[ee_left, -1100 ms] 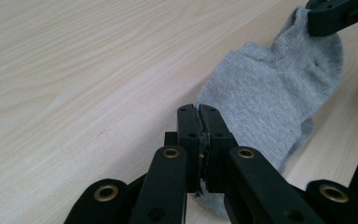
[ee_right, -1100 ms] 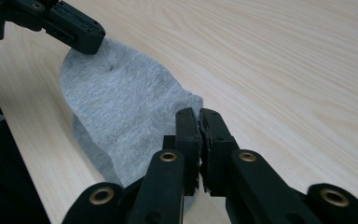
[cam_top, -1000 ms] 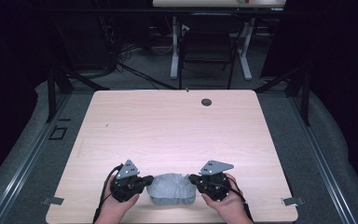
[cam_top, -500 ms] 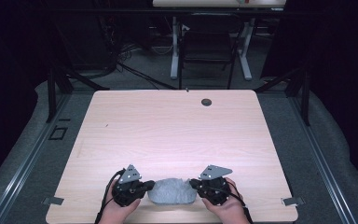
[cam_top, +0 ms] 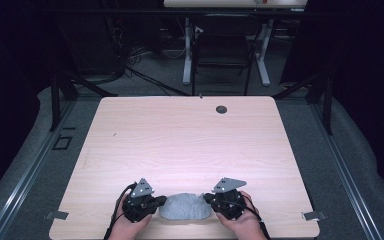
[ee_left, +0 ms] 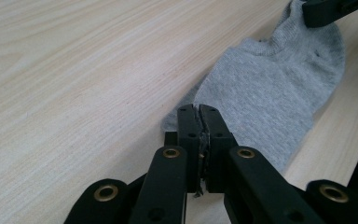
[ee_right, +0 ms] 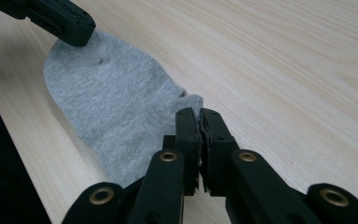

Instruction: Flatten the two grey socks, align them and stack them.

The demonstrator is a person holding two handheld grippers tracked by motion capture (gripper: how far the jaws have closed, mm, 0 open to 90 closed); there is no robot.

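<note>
Grey sock (cam_top: pixel 185 207), flat on the light wood table (cam_top: pixel 190 145) near its front edge, stretched between the two grippers. Left gripper (ee_left: pixel 198 122): jaws pressed together on one end of the sock, fabric pinched between them; right gripper (ee_right: pixel 196 125): jaws likewise closed on the opposite end, with the other gripper's black tip showing at the sock's far end in each gripper view. A hand (cam_top: pixel 130 227) holds each gripper.
</note>
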